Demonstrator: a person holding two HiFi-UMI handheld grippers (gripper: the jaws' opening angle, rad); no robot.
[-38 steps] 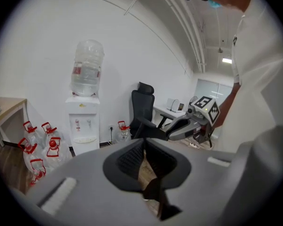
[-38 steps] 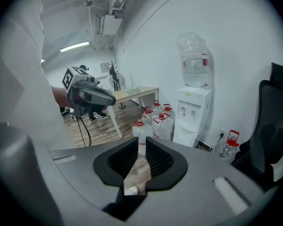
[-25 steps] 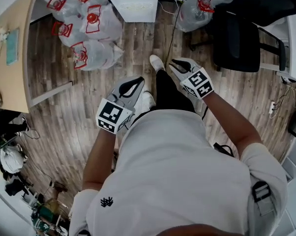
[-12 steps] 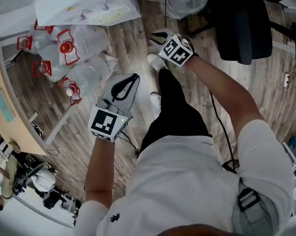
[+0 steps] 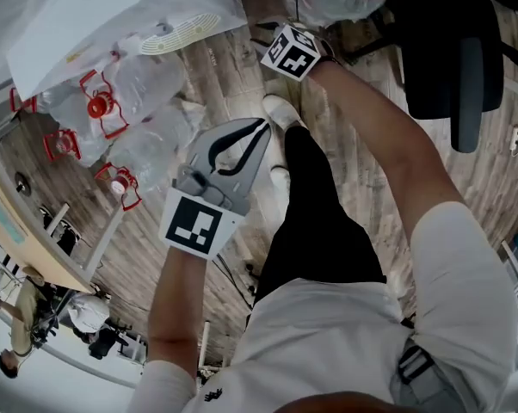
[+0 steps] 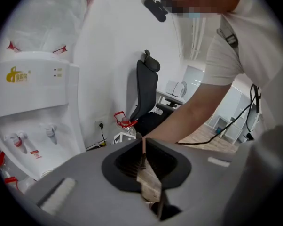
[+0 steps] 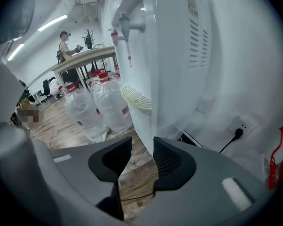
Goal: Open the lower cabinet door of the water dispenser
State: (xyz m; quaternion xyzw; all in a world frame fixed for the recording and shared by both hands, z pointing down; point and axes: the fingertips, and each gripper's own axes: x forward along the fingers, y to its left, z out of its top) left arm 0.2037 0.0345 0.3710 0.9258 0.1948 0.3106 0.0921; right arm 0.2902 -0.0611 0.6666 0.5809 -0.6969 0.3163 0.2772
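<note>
The white water dispenser (image 5: 113,7) stands at the top left of the head view, its drip tray (image 5: 180,31) facing me. My right gripper (image 5: 280,34) is low beside the tray, at the dispenser's front corner. In the right gripper view its jaws (image 7: 141,154) are opening with nothing between them. The lower cabinet's corner edge (image 7: 148,102) rises just ahead of the gap, and the door face shows only edge-on. My left gripper (image 5: 261,127) hangs back over the floor, shut and empty (image 6: 144,142), with the dispenser's taps (image 6: 50,131) to its left.
Several large water bottles (image 5: 121,93) with red caps lie on the wood floor left of the dispenser. A black office chair (image 5: 453,50) stands at the right. Behind the dispenser are a wall socket (image 7: 238,131) and a cable. A wooden desk (image 5: 18,222) runs along the left.
Both grippers have gone down and forward toward the dispenser, the right one farther, up to its front corner. The right jaws now stand wider apart.
</note>
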